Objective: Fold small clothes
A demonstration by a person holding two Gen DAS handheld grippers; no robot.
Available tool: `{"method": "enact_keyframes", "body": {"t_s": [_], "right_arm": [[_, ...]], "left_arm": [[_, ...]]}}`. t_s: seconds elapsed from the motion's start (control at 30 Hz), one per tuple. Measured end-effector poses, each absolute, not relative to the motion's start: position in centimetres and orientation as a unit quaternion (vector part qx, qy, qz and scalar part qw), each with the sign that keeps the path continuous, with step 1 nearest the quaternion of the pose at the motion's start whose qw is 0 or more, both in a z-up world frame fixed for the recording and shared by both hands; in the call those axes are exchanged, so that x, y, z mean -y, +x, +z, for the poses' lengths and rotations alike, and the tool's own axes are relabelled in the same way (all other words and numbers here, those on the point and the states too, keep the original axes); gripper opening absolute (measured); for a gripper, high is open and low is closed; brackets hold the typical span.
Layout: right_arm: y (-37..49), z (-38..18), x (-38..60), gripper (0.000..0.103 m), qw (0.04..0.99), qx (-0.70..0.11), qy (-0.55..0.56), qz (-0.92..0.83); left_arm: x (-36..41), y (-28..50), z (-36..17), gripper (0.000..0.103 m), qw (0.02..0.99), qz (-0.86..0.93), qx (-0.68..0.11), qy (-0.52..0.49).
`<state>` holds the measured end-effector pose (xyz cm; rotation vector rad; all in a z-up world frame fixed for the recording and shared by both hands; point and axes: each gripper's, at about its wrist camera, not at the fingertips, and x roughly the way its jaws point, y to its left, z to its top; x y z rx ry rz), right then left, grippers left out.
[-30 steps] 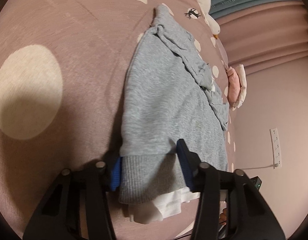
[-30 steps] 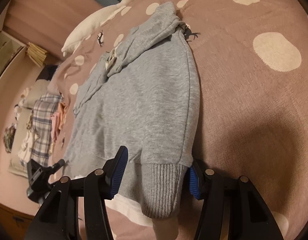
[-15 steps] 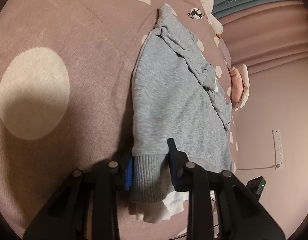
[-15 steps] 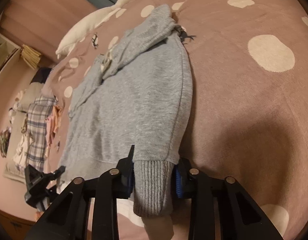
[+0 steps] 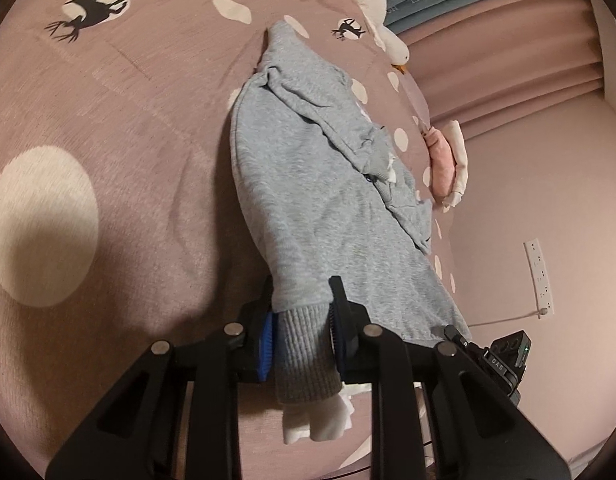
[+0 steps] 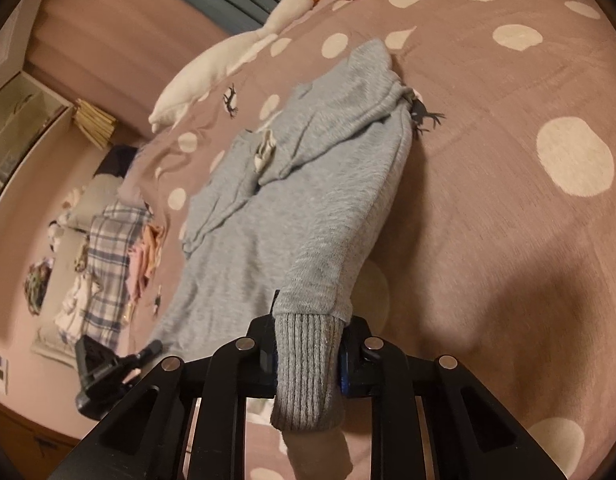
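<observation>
A small grey sweatshirt [image 5: 327, 208] lies on the mauve spotted bedspread [image 5: 128, 140], hood end far from me. My left gripper [image 5: 302, 332] is shut on its near left ribbed hem corner [image 5: 304, 352], with a white inner layer [image 5: 315, 426] hanging below. My right gripper [image 6: 308, 350] is shut on the near right ribbed corner [image 6: 308, 372] of the sweatshirt [image 6: 300, 208]. The corners look raised a little off the bed. The right gripper's body [image 5: 503, 356] shows at the lower right of the left wrist view; the left gripper's body [image 6: 108, 364] shows at lower left of the right wrist view.
A white goose plush [image 6: 228, 60] lies at the far edge of the bed. Folded pink and cream clothes [image 5: 447, 164] sit near the far corner. A pile of plaid and pink clothes [image 6: 108, 256] lies beside the bed. A wall socket strip [image 5: 539, 276] with a cable is on the pink wall.
Both grippers went from open around the hem corners to shut on them. The sweatshirt's near edge has narrowed and bunched between the jaws and risen slightly.
</observation>
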<state>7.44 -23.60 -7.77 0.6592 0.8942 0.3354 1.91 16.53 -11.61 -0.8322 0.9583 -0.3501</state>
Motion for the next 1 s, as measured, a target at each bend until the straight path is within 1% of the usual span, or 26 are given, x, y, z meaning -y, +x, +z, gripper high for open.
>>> {"method": "enact_keyframes", "body": {"t_s": [0.37,1.0], "right_arm": [[7.5,-7.5,23.6,0.021,0.830,-0.408,0.337,0.173],[7.6,-7.0,23.7,0.020,0.831,-0.396,0.346,0.181]], "left_arm": [[-16.3,2.3,-11.3,0.022,0.791,-0.167,-0.447,-0.382],[-15.8,3.1,-10.0,0.021,0.800,-0.188,-0.431,-0.372]]}}
